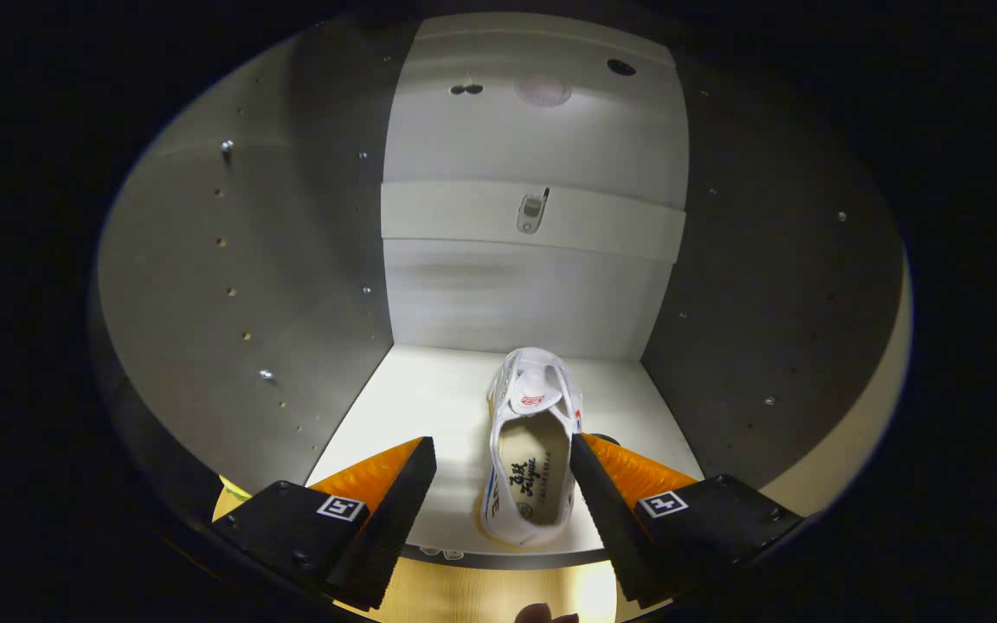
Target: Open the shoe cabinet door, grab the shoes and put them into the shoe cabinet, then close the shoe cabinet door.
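With the tongs (503, 459) spread apart and gripping nothing, the white shoe (530, 446) sits on the shoe cabinet's bottom shelf (429, 402), toe pointing to the back panel (533, 294), heel at the shelf's front edge. Shoe lies between the two fingers, nearer the right finger (602, 493); contact there is hard to tell, while the left finger (395, 502) is clearly apart from it. Side walls (291, 285) stand either side, door not visible, so the cabinet reads as open.

Judgement: shoe looks placed, step in hand is release and back out. To do it well: keep fingers wide, pull straight back along the shoe's length, no sideways drift, or the right finger could snag the heel collar and drag the shoe off the front edge. Heel looks flush with or slightly over the edge, so a gentle nudge deeper first may help the door shut cleanly. Watch the walls when withdrawing. Whether another shoe is left to fetch, cannot tell. A fingertip (542, 614) shows low, beneath the fingers.
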Tool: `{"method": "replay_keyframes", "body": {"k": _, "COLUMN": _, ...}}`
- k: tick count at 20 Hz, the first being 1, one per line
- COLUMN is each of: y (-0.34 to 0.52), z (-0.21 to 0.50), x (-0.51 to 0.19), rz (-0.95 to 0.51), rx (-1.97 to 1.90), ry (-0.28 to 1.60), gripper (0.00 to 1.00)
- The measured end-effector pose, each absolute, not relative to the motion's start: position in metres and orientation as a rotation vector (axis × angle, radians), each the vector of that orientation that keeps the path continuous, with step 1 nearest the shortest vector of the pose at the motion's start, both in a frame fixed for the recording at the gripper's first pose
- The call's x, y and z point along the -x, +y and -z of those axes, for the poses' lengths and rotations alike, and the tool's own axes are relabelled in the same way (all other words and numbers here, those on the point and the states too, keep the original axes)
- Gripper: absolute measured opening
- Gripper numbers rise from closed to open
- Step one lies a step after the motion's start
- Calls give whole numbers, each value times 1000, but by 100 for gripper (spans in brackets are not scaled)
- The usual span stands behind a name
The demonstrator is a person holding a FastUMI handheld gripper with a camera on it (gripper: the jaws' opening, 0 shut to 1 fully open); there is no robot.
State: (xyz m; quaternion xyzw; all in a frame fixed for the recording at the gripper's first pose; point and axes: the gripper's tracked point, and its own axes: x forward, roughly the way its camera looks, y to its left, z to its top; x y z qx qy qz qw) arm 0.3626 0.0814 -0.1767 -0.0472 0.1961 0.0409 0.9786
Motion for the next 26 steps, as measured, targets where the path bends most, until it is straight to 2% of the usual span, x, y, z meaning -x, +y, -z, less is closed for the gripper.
{"method": "replay_keyframes", "body": {"k": 8, "y": 80, "z": 87, "x": -244, "rz": -96, "rx": 24, "ry": 206, "gripper": 98}}
{"method": "replay_keyframes", "body": {"k": 15, "y": 68, "z": 42, "x": -134, "rz": -121, "rx": 28, "ry": 84, "gripper": 98}}
{"method": "replay_keyframes", "body": {"k": 23, "y": 26, "z": 22, "x": -18, "rz": -156, "rx": 18, "ry": 61, "gripper": 98}}
{"method": "replay_keyframes", "body": {"k": 26, "y": -13, "z": 17, "x": 15, "rz": -118, "rx": -7, "ry": 72, "gripper": 98}}
